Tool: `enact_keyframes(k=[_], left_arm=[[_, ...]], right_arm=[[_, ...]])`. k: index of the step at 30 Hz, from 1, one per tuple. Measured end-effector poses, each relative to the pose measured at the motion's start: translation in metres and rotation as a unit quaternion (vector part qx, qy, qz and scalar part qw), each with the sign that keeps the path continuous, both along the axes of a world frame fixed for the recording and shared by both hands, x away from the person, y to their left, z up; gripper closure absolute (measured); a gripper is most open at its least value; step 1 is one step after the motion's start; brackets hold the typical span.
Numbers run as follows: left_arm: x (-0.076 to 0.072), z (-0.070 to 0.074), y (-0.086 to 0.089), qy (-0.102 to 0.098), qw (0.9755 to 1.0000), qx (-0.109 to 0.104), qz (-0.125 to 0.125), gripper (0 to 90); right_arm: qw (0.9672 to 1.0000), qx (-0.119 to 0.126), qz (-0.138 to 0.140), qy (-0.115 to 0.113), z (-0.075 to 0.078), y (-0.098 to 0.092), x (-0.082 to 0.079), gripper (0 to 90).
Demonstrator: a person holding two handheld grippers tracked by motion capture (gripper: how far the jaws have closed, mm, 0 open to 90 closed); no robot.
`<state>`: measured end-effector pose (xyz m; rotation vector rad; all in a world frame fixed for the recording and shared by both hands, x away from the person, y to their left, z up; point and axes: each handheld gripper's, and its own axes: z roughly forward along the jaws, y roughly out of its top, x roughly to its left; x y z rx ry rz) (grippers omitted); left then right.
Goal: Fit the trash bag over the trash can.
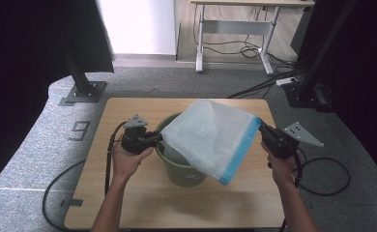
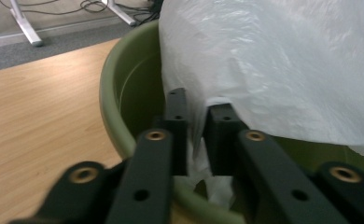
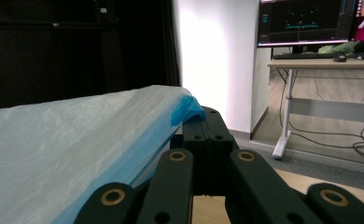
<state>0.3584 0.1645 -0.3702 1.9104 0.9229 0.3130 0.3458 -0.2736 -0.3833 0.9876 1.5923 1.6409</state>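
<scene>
White bag (image 1: 206,133) stretched between both tongs over green bucket (image 1: 179,166).

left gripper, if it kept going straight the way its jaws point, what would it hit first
Most likely the white plastic bag: the left gripper already has a fold of it between its jaws, over the green bucket rim. Beyond the film lies the bucket's inside, though depth is hard to judge.

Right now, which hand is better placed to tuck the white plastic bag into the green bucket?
Left: its tool sits at the green plastic bucket rim with white plastic bag film between its jaws.
</scene>
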Motion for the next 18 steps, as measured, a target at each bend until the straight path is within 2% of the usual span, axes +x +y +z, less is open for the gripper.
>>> enact_keyframes(k=[1,2,4,9,14,18], left_arm=[[-0.003,0.0,0.004,-0.004,0.9999,0.0,0.015,70.1],[-0.005,0.0,0.007,-0.002,0.9998,-0.006,0.017,62.3],[-0.009,0.002,0.016,0.006,0.9998,-0.016,0.008,52.7],[-0.018,0.006,0.029,0.006,0.9998,-0.017,0.001,40.4],[-0.028,0.012,0.034,-0.008,0.9994,-0.029,-0.015,31.3],[-0.033,0.018,0.033,-0.02,0.999,-0.036,-0.017,23.0]], right_arm=[[1.0,-0.001,-0.002,0.002,0.0,-0.001,0.0,88.5],[1.0,-0.002,-0.004,0.004,-0.001,-0.001,0.001,88.5],[0.9999,-0.007,-0.008,0.008,-0.003,-0.002,0.001,88.5],[0.9995,-0.022,-0.021,0.007,-0.003,-0.002,0.001,88.5],[0.999,-0.024,-0.034,0.016,-0.005,-0.007,0.002,88.5],[0.9987,-0.021,-0.041,0.023,-0.008,-0.012,0.003,88.5]])
